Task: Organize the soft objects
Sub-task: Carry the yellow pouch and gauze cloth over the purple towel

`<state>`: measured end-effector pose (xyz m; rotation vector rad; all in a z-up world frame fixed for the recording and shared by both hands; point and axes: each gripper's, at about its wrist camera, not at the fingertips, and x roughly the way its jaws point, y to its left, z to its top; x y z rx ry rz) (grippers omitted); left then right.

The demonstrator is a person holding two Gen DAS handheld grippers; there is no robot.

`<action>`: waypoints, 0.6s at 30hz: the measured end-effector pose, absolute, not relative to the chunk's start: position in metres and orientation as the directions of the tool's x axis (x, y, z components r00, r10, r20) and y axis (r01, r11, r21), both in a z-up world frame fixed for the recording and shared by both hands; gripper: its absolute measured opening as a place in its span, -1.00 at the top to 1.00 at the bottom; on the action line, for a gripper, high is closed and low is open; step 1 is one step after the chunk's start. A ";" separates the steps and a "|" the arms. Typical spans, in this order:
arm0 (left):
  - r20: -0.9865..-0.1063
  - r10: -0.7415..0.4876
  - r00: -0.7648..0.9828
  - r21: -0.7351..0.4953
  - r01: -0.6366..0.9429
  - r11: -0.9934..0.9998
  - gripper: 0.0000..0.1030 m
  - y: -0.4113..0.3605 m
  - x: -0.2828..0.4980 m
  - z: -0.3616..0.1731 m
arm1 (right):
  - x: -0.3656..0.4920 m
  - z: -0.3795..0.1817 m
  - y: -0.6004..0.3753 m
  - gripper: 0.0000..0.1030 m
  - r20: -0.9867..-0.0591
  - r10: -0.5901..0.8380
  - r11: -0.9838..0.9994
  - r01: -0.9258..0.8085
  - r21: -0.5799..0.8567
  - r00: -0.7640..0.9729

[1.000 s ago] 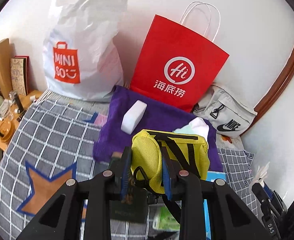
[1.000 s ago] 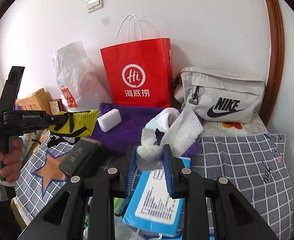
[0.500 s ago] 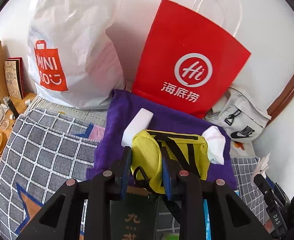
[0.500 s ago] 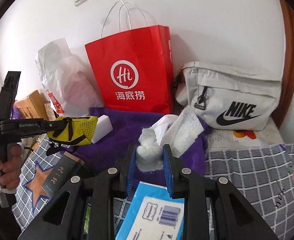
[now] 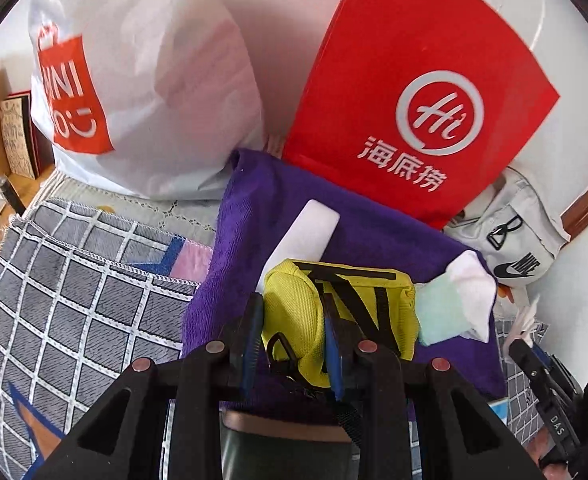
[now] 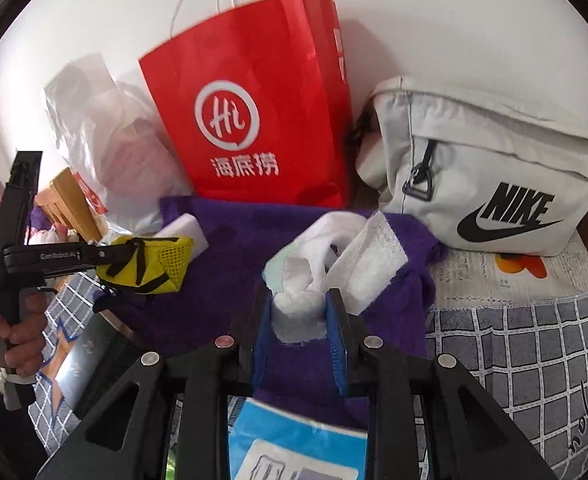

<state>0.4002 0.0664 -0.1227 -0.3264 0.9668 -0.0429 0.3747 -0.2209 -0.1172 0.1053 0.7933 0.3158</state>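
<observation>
the left gripper (image 5: 292,344) has its fingers (image 5: 250,344) nearly closed, pinching one end of a yellow mesh pouch (image 5: 341,312) with black straps. the pouch hangs in the air over the near edge of a purple towel (image 5: 278,200). the right gripper (image 6: 299,340) has its fingers (image 6: 337,340) narrowly apart, clamped on a bunched white cloth (image 6: 333,256), which is also held above the near part of the towel. the towel lies on a bed with a grey checked cover (image 6: 533,344), towards its far edge. a white foam block (image 5: 309,228) rests on the towel's left half. behind the towel, against the wall, stand a white plastic bag (image 5: 142,80), a red paper bag (image 6: 254,120) and a pale waist bag (image 6: 493,168). both held items look light, limp and easily crushed. the pouch is best held by its seam or strap, the cloth by its bunched middle.
</observation>
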 end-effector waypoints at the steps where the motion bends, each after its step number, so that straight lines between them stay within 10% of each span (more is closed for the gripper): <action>1: -0.802 -0.181 0.569 -0.292 -0.110 0.950 0.48 0.067 0.402 -0.126 | 0.379 -0.123 -0.220 0.48 -0.691 0.318 0.948 -0.239 0.213 0.649; 18: -0.813 -0.190 0.550 -0.284 -0.091 0.954 0.48 0.058 0.416 -0.150 | 0.398 -0.155 -0.230 0.42 -0.741 0.392 0.920 -0.229 0.319 0.545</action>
